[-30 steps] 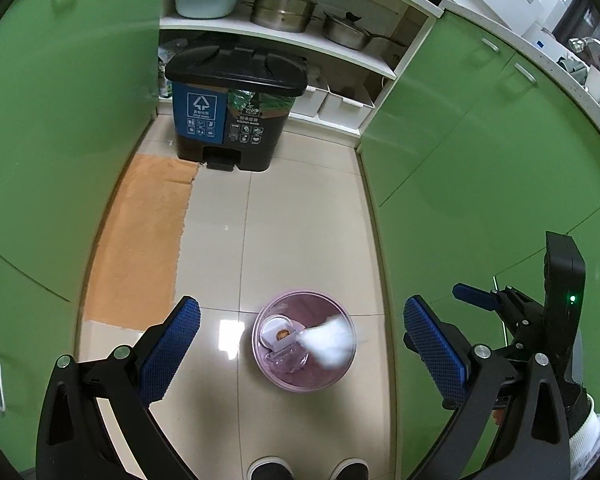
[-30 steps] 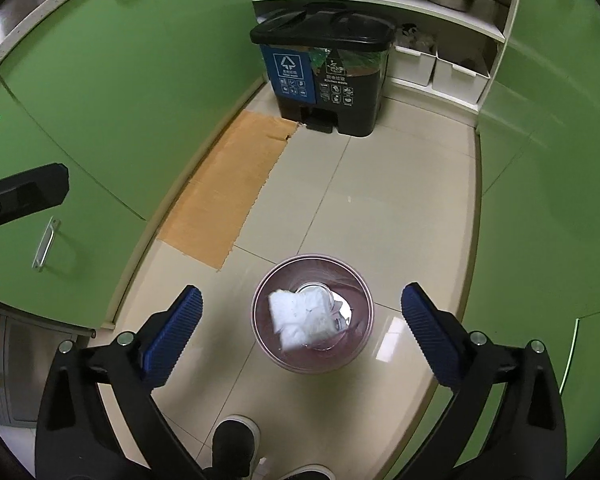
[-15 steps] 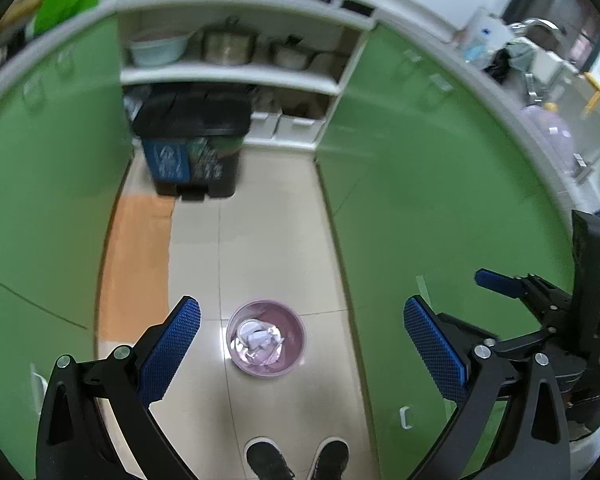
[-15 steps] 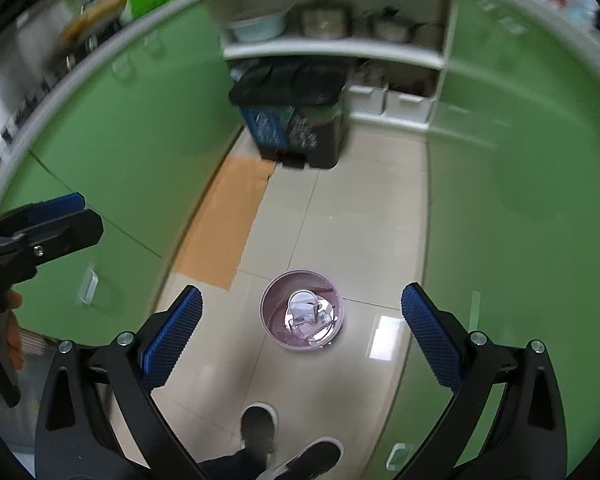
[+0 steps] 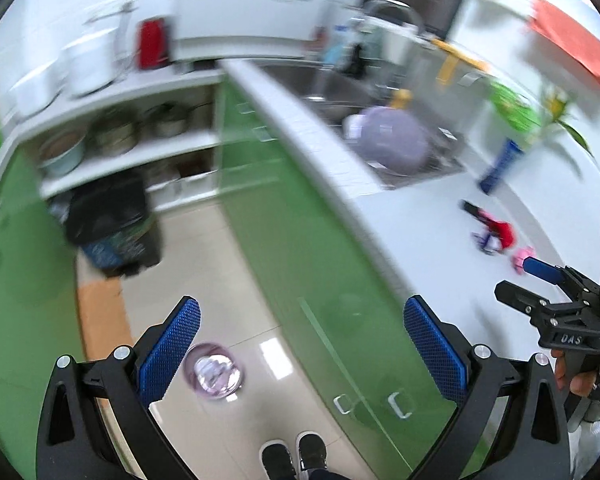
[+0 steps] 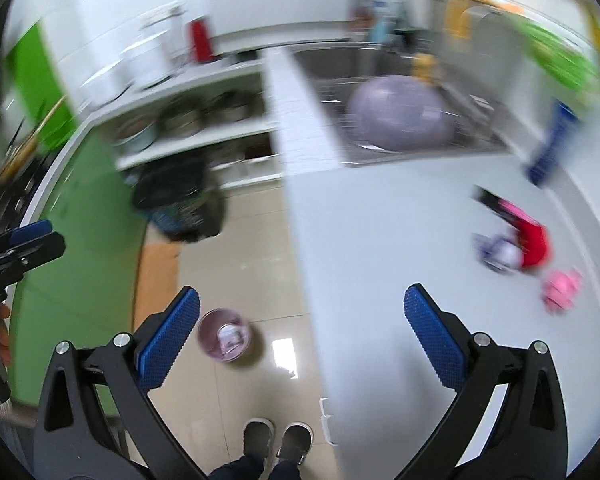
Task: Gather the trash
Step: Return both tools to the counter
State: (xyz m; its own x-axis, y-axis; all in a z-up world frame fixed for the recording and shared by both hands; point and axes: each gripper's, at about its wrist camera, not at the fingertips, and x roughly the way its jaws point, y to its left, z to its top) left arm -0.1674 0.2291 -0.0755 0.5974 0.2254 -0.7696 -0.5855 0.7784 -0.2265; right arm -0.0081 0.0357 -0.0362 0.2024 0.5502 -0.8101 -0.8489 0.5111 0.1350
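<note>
Right wrist: wrappers [image 6: 516,246] on countertop [image 6: 400,240]

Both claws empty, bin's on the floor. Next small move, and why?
Probably send the right claw toward the pink scrap on the counter. Both claws are open and hold nothing, the bin already has trash in it, and pink, red and purple litter lies on the counter on the right claw's side, the pink scrap lowest in its view.
</note>
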